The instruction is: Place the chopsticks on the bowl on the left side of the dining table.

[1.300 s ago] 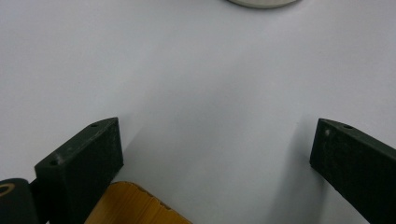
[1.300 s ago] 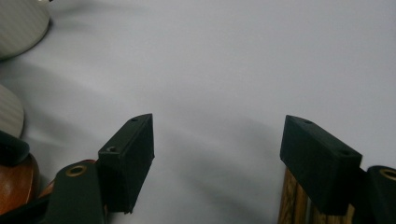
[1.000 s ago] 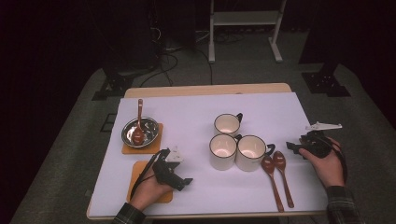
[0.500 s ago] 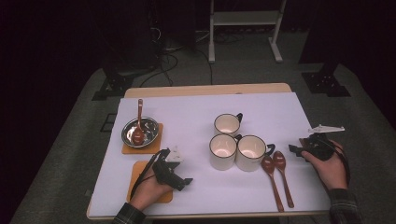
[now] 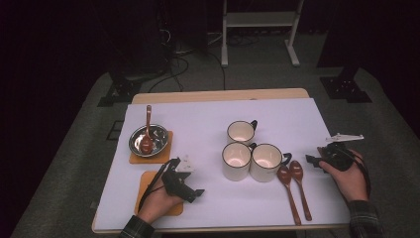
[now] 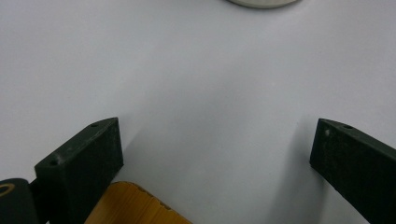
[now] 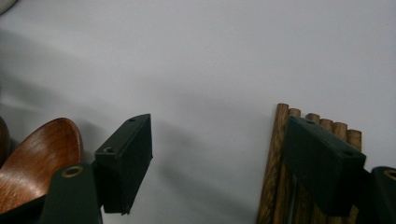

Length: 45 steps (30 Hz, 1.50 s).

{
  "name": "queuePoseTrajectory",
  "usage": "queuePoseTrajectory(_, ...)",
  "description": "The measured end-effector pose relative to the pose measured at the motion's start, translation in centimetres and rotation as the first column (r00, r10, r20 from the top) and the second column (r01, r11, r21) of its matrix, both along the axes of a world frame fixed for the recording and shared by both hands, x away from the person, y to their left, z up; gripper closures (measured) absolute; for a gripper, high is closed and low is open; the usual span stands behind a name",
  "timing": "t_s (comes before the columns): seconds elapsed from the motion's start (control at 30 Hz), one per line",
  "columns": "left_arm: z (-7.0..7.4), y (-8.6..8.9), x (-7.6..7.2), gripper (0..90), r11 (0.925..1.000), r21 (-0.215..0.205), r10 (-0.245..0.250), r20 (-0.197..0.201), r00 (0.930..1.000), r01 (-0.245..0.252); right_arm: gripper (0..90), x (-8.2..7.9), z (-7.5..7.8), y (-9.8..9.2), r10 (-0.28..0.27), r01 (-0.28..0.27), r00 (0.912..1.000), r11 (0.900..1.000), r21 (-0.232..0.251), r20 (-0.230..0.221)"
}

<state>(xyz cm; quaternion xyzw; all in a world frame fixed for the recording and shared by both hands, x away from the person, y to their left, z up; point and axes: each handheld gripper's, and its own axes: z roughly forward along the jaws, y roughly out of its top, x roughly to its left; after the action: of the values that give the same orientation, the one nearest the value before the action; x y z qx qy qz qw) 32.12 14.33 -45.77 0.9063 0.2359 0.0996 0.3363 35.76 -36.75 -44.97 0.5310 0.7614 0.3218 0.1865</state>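
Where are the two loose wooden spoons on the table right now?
In the high view, the two wooden spoons lie side by side at the table's right front, just right of the nearest cup and left of the right gripper, handles toward the person.

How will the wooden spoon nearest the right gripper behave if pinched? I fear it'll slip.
The spoon looks stiff and light. Its slim round handle may roll between the fingers. Its glossy bowl probably slips, so the handle seems safer.
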Motion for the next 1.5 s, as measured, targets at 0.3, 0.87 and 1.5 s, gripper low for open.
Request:
queuePoseTrajectory(0.3,0.0,0.0,0.0,1.4,1.0,0.0,0.0,0.0,1.0,0.0,23.6,0.0,0.0,0.3,0.017,-0.017,0.9998,1.0,0.005,-0.008)
queuePoseTrajectory(0.87,0.0,0.0,0.0,1.4,1.0,0.001,0.0,-0.001,1.0,0.0,34.0,0.5,-0.1,0.4,-0.005,0.005,0.9999,1.0,-0.008,-0.013)
queuePoseTrajectory(1.5,0.0,0.0,0.0,1.4,1.0,0.001,0.001,0.0,1.0,-0.001,61.5,1.6,-0.1,0.5,-0.049,0.049,0.9988,0.998,-0.036,0.003)
